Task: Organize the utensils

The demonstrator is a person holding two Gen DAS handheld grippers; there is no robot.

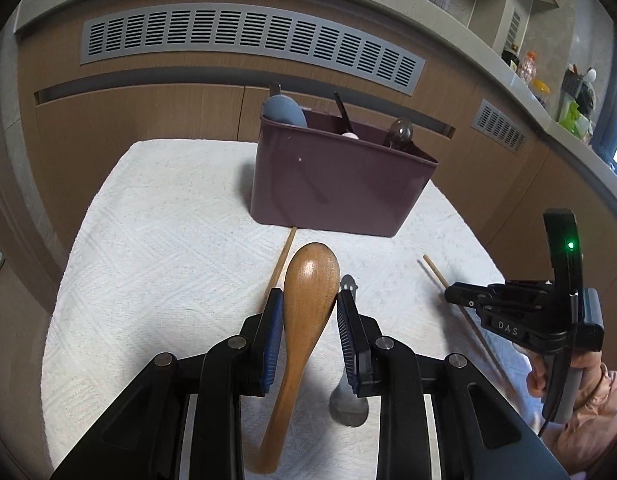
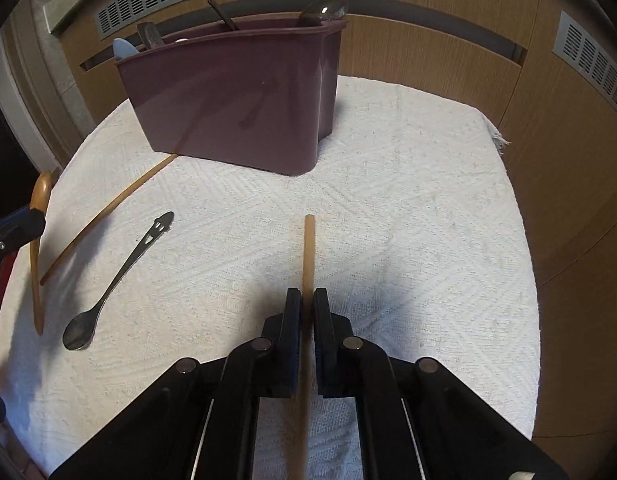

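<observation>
My left gripper [image 1: 308, 308] is shut on the bowl of a wooden spoon [image 1: 308, 280], held above the white cloth with its handle hanging back toward me. The right wrist view shows that spoon [image 2: 38, 208] at the far left edge. My right gripper [image 2: 307, 300] is shut on a wooden chopstick [image 2: 308, 248] whose tip points toward the holder. The left wrist view has the right gripper [image 1: 452, 294] at the right, with the chopstick [image 1: 434, 268] poking out. A maroon utensil holder [image 1: 340, 184] [image 2: 236, 96] stands at the back with several utensils inside.
A second chopstick [image 2: 108, 208] lies slanted on the cloth, one end against the holder's base. A metal spoon [image 2: 120, 276] rests beside it, bowl toward me. The white cloth [image 2: 408, 220] covers a small table; wooden cabinet fronts [image 1: 148, 132] with vent grilles stand behind.
</observation>
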